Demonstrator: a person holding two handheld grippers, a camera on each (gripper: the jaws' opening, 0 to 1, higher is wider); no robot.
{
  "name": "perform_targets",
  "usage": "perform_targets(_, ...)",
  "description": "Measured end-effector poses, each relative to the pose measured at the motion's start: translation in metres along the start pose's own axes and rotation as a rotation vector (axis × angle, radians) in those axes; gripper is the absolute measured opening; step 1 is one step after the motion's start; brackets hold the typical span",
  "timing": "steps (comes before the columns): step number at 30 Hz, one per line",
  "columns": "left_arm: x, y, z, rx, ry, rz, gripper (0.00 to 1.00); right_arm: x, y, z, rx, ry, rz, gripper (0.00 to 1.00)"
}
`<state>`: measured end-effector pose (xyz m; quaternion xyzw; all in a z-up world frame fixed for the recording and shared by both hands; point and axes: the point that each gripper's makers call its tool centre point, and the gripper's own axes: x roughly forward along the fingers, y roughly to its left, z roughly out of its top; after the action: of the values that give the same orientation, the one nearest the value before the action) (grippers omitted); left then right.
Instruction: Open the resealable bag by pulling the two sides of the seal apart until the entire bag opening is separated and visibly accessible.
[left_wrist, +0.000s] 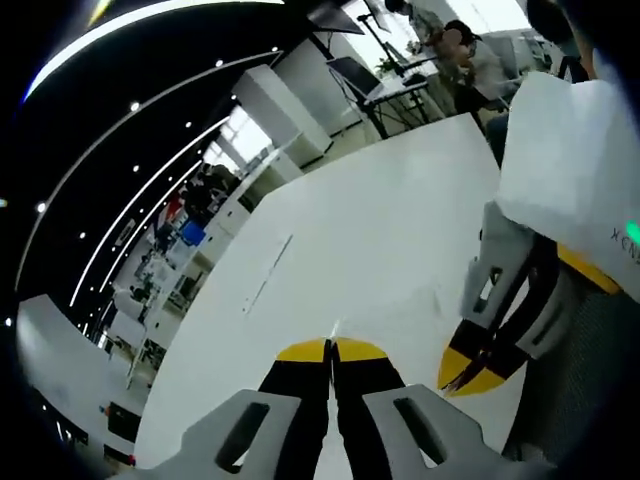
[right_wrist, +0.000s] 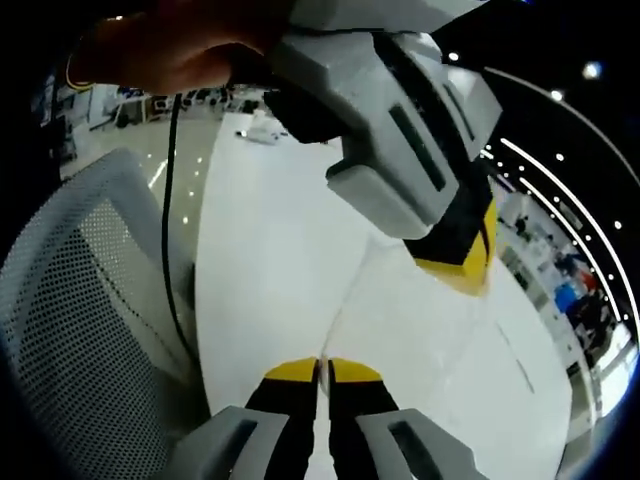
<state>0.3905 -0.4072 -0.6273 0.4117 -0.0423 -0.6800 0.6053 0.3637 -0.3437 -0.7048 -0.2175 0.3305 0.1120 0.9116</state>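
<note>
Left gripper (left_wrist: 331, 350) and right gripper (right_wrist: 322, 370) each clamped on clear resealable bag (left_wrist: 400, 300) edge, opposed above white table (left_wrist: 380, 210), apparently ready to part seal.

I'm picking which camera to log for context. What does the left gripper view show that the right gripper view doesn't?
Left gripper view: a far desk with people beside it. Right gripper view: a mesh chair, a cable and a hand. Both: the white table, plus the left gripper and right gripper, each shut, seemingly pinching the faint clear bag.
</note>
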Motion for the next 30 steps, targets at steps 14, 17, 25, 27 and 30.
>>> perform_targets(14,0.011,-0.047,-0.047,-0.030,0.095,-0.122,0.00,-0.018,0.017,-0.004,0.147,-0.025,0.049,0.09)
perform_targets(17,0.011,-0.054,-0.061,-0.037,0.137,-0.150,0.00,-0.028,0.016,-0.010,0.190,-0.017,0.038,0.11)
perform_targets(25,0.015,-0.060,-0.089,-0.069,0.192,-0.171,0.00,-0.061,0.004,-0.028,0.297,-0.013,-0.013,0.23)
perform_targets(27,0.018,-0.059,-0.093,-0.072,0.202,-0.174,0.00,-0.068,0.001,-0.033,0.334,-0.007,-0.033,0.24)
perform_targets(30,0.023,-0.057,-0.096,-0.078,0.210,-0.174,0.00,-0.077,-0.003,-0.039,0.384,-0.001,-0.057,0.28)
